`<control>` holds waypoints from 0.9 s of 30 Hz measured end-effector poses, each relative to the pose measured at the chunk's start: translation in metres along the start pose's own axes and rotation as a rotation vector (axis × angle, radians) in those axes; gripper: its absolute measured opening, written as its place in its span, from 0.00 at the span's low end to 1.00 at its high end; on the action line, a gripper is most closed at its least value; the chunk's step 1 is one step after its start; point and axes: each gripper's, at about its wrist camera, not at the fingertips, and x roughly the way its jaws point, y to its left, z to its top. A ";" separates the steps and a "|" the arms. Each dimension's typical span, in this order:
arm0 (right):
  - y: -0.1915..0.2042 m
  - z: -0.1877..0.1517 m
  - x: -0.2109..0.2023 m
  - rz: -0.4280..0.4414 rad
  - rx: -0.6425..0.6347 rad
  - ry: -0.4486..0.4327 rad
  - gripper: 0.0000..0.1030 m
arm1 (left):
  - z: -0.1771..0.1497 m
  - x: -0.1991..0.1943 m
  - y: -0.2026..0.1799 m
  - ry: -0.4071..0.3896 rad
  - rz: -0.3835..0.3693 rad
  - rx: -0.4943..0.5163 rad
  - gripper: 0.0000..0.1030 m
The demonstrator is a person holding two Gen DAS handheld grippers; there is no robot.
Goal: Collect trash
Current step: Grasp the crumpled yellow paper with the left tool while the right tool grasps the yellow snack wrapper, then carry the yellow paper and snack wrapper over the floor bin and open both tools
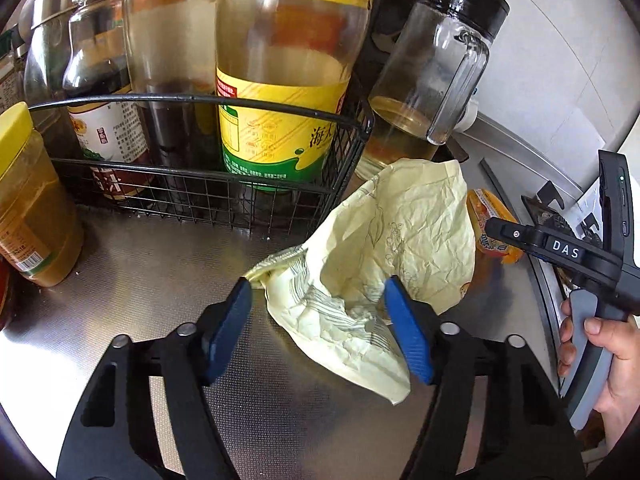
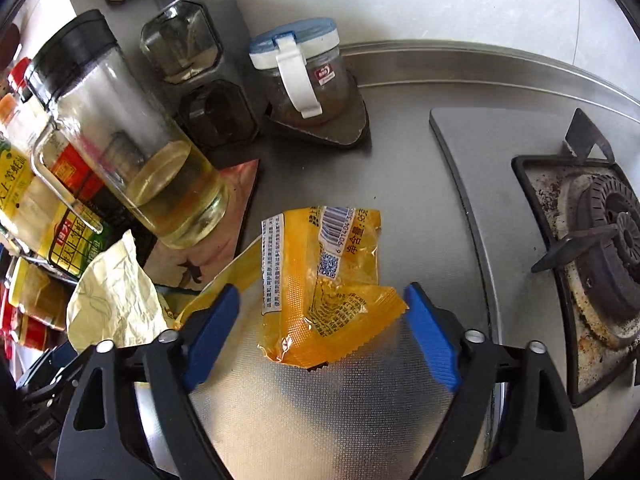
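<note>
A crumpled pale yellow paper wrapper [image 1: 376, 248] lies on the steel counter in the left wrist view. My left gripper [image 1: 318, 292] is open, with its blue fingers on either side of the wrapper's near part. An orange plastic snack wrapper [image 2: 320, 280] lies on the counter in the right wrist view. My right gripper [image 2: 322, 300] is open and straddles it. The orange wrapper also shows in the left wrist view [image 1: 490, 222], behind the paper. The paper also shows in the right wrist view [image 2: 116, 300], at the left. The right gripper's body [image 1: 568, 248] is at the right edge of the left wrist view.
A black wire basket [image 1: 200, 184] holds several sauce bottles behind the paper. A glass oil jar [image 2: 132, 152] with a black lid stands close by. A yellow-lidded jar [image 1: 32, 208] is at the left. A gas stove burner [image 2: 600, 240] lies to the right, and a blue-lidded jar [image 2: 300, 72] behind.
</note>
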 end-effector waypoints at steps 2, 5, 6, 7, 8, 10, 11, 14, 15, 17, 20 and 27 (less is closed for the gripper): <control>-0.003 -0.003 0.003 0.006 0.007 0.012 0.51 | -0.002 0.002 -0.003 0.002 -0.009 0.013 0.49; -0.005 -0.007 0.000 0.009 0.007 0.001 0.37 | -0.005 0.000 -0.011 -0.006 -0.027 0.043 0.38; -0.005 -0.008 -0.003 0.013 -0.003 -0.005 0.35 | -0.006 -0.001 -0.013 -0.011 -0.026 0.055 0.32; -0.005 -0.011 -0.006 0.014 -0.017 -0.010 0.34 | -0.007 -0.002 -0.016 -0.014 -0.024 0.068 0.28; -0.004 -0.013 -0.010 0.011 -0.035 -0.014 0.32 | -0.009 -0.003 -0.019 -0.014 -0.025 0.079 0.26; -0.001 -0.018 -0.017 0.010 -0.061 -0.019 0.29 | -0.012 -0.006 -0.024 -0.013 -0.028 0.096 0.20; -0.001 -0.020 -0.022 0.008 -0.067 -0.025 0.29 | -0.014 -0.007 -0.027 -0.012 -0.028 0.105 0.19; -0.003 -0.028 -0.037 0.002 -0.067 -0.049 0.29 | -0.023 -0.019 -0.034 -0.018 -0.022 0.133 0.17; -0.004 -0.032 -0.042 0.002 -0.067 -0.053 0.29 | -0.027 -0.023 -0.036 -0.022 -0.021 0.139 0.14; -0.007 -0.039 -0.053 -0.001 -0.065 -0.060 0.29 | -0.032 -0.035 -0.040 -0.033 -0.019 0.147 0.14; -0.013 -0.052 -0.072 0.006 -0.057 -0.068 0.29 | -0.041 -0.056 -0.044 -0.051 -0.022 0.156 0.13; -0.022 -0.099 -0.128 0.012 -0.061 -0.099 0.29 | -0.076 -0.110 -0.049 -0.082 -0.030 0.180 0.12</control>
